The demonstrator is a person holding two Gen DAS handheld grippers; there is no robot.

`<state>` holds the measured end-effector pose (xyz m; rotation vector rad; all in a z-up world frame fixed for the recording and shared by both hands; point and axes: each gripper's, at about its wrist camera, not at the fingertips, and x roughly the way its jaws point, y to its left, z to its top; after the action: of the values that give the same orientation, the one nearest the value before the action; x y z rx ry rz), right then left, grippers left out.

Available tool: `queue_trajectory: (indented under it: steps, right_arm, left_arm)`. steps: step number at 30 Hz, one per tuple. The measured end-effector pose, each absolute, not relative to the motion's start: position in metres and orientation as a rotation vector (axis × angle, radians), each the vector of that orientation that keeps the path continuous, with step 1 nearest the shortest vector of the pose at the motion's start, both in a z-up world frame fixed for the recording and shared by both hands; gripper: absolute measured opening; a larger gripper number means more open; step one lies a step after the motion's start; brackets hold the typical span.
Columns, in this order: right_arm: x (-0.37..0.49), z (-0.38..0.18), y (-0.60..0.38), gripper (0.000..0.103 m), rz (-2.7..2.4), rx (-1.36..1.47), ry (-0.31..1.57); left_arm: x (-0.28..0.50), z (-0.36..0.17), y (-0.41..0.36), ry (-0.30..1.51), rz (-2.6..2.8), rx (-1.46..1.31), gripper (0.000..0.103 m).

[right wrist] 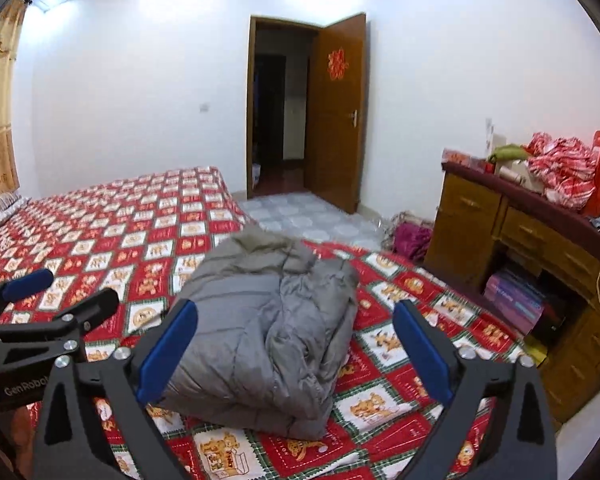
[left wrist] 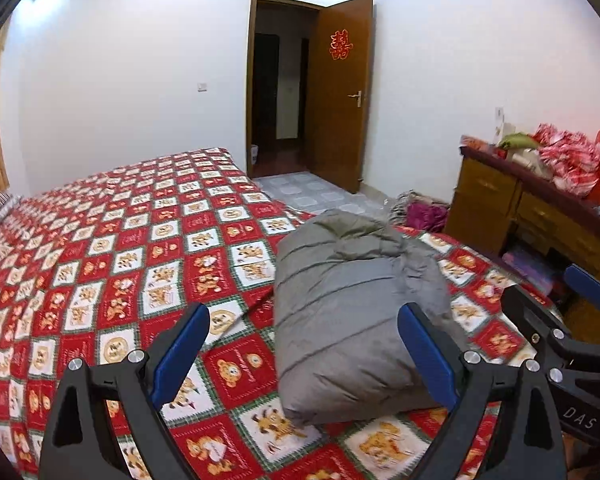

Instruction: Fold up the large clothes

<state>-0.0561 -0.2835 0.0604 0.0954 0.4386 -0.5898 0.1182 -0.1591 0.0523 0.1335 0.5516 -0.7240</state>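
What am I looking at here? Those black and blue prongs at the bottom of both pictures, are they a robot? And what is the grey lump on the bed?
No robot: a person holds a two-finger tool in each hand, and each tool carries a wide-angle camera looking forward along its fingers. One picture comes from the left tool, the other from the right tool; each also catches its neighbour at the edge. The blue strips are the finger pads. Both tools stand open and hold nothing. The grey lump is a padded grey garment, already folded into a bundle, resting on the bed with its red cartoon-patterned sheet. Behind are an open wooden door and a cluttered wooden dresser.
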Motion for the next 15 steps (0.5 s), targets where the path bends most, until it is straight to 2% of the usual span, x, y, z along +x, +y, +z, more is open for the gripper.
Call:
queue_trajectory:
  steps: [15]
  right_arm:
    - [-0.094,0.096,-0.258,0.103,-0.577,0.056,0.278]
  left_arm:
    - [0.076,0.093,-0.133,0.369,-0.683,0.104,0.096]
